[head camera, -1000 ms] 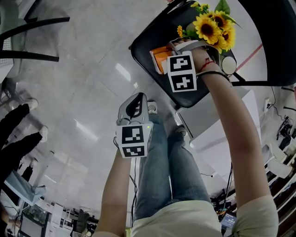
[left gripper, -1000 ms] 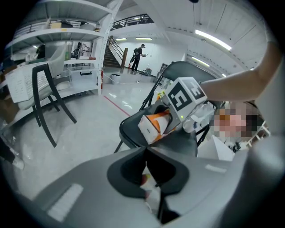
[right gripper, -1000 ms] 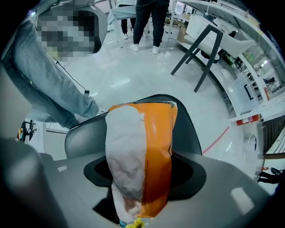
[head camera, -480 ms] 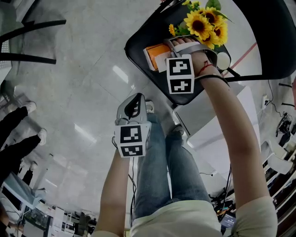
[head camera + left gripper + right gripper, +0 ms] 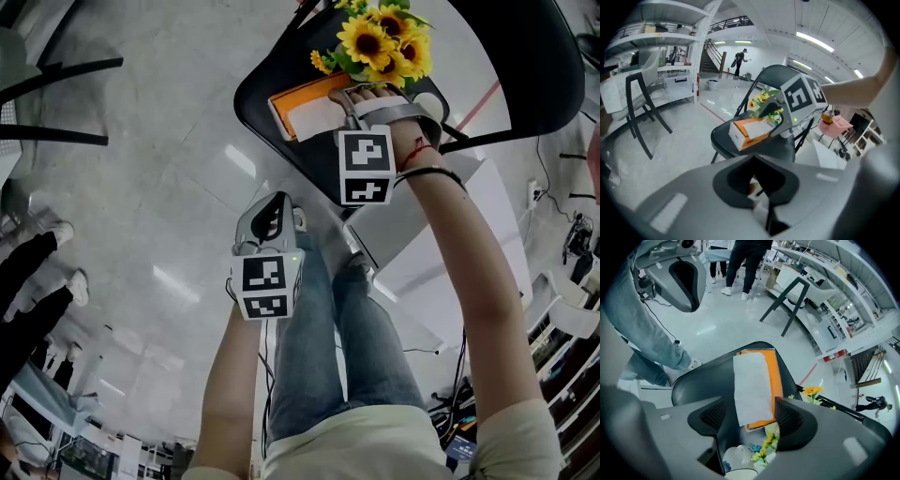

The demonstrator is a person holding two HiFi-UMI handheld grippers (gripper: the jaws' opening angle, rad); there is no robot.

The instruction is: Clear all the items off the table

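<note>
Shiny grey floor w/ a black chair (image 5: 298, 157) on it; no table in view. Left gripper (image 5: 272, 212) hangs over the floor by the person's legs (image 5: 323, 347), jaws shut, empty. On the seat: tissue box (image 5: 309, 108), sunflowers (image 5: 375, 42), white cup (image 5: 736, 459). Right gripper (image 5: 752, 401) is above the box, jaws abt half apart & just been closing; box shows thru the gap below, pads touch nothing. Box prob light, crushable: grip gently across narrow sides. Cup hard, slick, breakable. Flowers soft: take by stems.
</note>
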